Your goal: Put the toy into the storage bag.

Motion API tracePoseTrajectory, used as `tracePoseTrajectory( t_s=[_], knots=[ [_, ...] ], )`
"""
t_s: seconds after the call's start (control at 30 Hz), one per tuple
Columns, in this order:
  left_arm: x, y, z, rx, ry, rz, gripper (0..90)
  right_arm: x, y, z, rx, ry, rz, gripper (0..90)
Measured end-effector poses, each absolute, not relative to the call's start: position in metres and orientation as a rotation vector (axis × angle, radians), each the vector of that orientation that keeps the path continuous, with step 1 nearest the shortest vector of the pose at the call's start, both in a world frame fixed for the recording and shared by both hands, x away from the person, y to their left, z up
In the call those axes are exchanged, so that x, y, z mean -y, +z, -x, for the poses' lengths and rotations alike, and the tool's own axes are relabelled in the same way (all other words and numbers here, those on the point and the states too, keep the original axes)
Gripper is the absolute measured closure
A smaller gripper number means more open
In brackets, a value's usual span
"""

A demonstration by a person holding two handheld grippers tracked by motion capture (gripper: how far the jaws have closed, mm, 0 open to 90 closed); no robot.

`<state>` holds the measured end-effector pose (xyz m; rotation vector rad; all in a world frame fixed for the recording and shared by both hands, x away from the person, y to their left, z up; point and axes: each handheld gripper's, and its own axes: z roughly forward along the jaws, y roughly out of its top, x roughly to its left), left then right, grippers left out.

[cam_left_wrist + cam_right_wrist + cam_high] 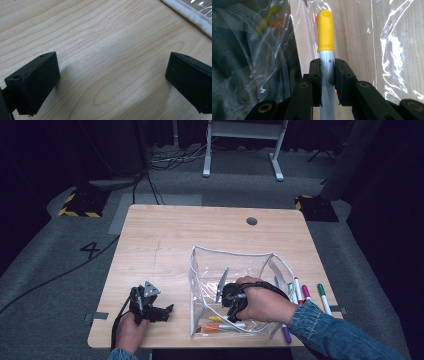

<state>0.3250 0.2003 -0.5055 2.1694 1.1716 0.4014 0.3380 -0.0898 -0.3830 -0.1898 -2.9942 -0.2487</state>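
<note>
A clear plastic pouch (235,270) with a white zip rim stands open on the wooden table (165,240). My right gripper (327,67) is down inside the pouch, shut on a grey marker with a yellow cap (326,30); in the high view that yellow cap (216,319) shows near the pouch's bottom beside an orange marker (212,328). My right gripper (231,301) is partly hidden under the hand. My left gripper (159,312) rests on the table left of the pouch, its jaws wide apart over bare wood (112,75), holding nothing.
Several markers (306,292) with pink, green and purple caps lie on the table to the right of the pouch. A round cable hole (251,221) sits near the table's far edge. The pouch's white rim (192,17) reaches into the left gripper view's corner.
</note>
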Motion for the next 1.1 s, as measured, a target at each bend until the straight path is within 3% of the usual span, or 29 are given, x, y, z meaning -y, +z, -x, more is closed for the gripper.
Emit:
tracePoseTrajectory(
  t_s=[0.13, 0.33, 0.77, 1.1],
  knots=[
    [-0.200, -0.505, -0.325, -1.171, 0.401, -2.170, 0.0, 0.091, -0.386, -0.338, 2.993, -0.222, 0.196, 76.2],
    [-0.200, -0.505, -0.325, -1.172, 0.401, -2.169, 0.0, 0.096, -0.380, -0.343, 3.031, -0.336, 0.243, 61.2],
    [-0.200, -0.505, -0.325, -1.172, 0.402, -2.169, 0.0, 0.124, -0.315, -0.339, 3.093, -0.763, 0.393, 60.2],
    [-0.200, -0.505, -0.325, -1.172, 0.401, -2.169, 0.0, 0.180, -0.284, -0.335, 3.068, -0.953, 0.588, 59.5]
  ],
)
